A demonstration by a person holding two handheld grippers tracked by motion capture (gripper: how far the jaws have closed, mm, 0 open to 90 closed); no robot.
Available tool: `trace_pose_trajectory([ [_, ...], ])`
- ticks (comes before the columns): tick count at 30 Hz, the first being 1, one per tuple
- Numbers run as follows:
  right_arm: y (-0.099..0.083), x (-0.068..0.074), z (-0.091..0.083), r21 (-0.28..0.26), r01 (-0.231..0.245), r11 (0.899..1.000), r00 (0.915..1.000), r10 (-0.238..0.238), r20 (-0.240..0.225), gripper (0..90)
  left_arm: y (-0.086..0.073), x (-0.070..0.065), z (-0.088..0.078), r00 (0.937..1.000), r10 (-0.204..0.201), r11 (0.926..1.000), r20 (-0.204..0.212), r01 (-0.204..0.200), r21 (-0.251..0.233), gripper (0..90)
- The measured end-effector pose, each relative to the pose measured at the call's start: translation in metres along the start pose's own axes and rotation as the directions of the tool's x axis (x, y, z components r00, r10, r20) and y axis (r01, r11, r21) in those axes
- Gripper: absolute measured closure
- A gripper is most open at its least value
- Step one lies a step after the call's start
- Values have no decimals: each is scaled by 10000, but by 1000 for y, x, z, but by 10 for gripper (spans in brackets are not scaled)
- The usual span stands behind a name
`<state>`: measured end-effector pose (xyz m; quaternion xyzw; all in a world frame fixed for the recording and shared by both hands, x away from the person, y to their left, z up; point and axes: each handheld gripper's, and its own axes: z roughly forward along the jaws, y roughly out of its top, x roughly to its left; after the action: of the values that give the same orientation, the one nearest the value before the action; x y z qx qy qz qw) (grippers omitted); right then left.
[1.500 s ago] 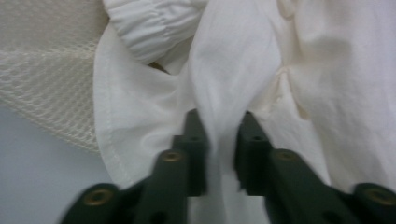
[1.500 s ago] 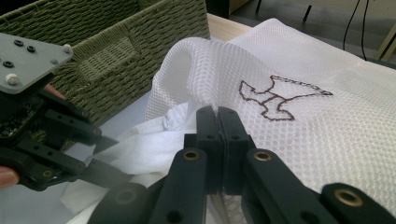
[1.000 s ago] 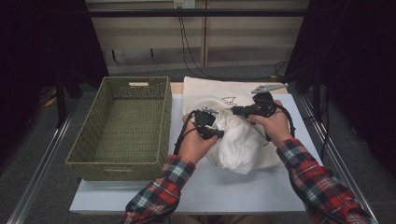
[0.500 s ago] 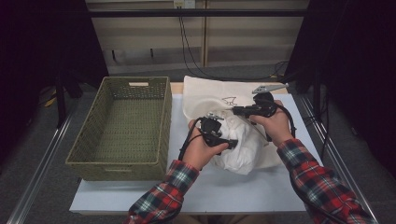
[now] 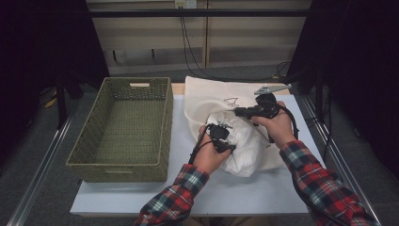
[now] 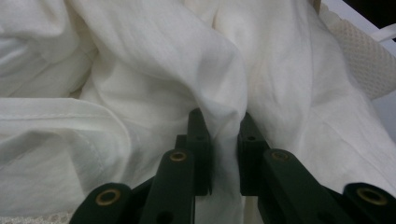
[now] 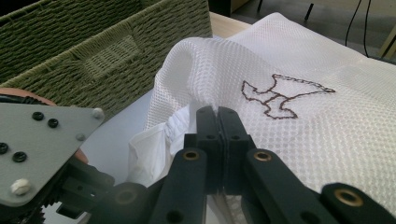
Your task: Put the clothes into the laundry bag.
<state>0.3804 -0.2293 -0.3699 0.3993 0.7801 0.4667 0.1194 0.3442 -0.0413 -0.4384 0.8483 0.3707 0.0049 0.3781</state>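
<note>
Beside the basket (image 5: 123,127), left tool (image 6: 219,135) has just closed, pinching white cloth (image 6: 154,70); right tool (image 7: 217,116) clamps mesh bag (image 7: 327,116)

text: none readable | mesh bag (image 7: 327,121): brown stitched outline figure, no letters

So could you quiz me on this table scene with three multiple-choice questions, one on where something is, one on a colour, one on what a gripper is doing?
1. Where does the woven basket stand?
A. left of the mesh bag
B. on top of it
C. right of it

2. What colour is the stitched figure on the mesh bag?
A. bright blue
B. dark brown
C. yellow

3. What is the left gripper doing?
A. hanging open above the basket
B. pinching a fold of white cloth
C. gripping the basket's rim

Answers: 1 A, the high view shows the basket to the bag's left. 2 B, the right gripper view shows dark brown thread. 3 B, cloth sits squeezed between its jaws.
</note>
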Motion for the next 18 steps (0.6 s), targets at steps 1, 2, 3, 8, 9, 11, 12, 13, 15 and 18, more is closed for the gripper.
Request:
trace_pose_trajectory([
  [1,-1,-1,0,-66,-71,10000,10000,70,-55,891,1,1,0,10000,58,10000,-22,-58,28,809],
  [2,-1,-1,0,-80,-105,9999,9999,104,-53,891,1,2,0,10000,-1,10000,-40,1,-35,813],
  [3,-2,-1,-1,-66,-106,9999,9999,106,-48,891,2,2,-1,9999,13,10000,-126,-14,-78,818],
  [8,-3,-1,-3,-90,-112,9999,9999,111,-49,891,7,1,-1,9993,-42,9993,-362,29,-366,822],
  [9,-3,-1,-3,-100,-124,9999,9999,123,-51,891,8,1,0,9991,-138,9986,-395,117,-518,822],
  [11,-2,-1,-4,-111,-130,9999,9999,129,-52,891,11,2,-1,9989,-156,9979,-448,127,-642,823],
  [12,-2,-1,-5,-122,-98,9999,9999,97,-49,891,13,2,-1,9990,-147,9972,-417,116,-737,824],
  [13,-2,-1,-5,-119,-101,9999,9999,100,-62,891,14,2,-1,9987,-192,9971,-475,156,-750,824],
  [15,-2,-1,-6,-122,-123,9999,9999,122,-86,891,18,3,-2,9981,-154,9956,-605,97,-931,825],
  [18,-2,-2,-7,-174,-124,9998,9998,122,-147,891,21,7,-2,9968,-236,9929,-759,145,-1178,825],
])
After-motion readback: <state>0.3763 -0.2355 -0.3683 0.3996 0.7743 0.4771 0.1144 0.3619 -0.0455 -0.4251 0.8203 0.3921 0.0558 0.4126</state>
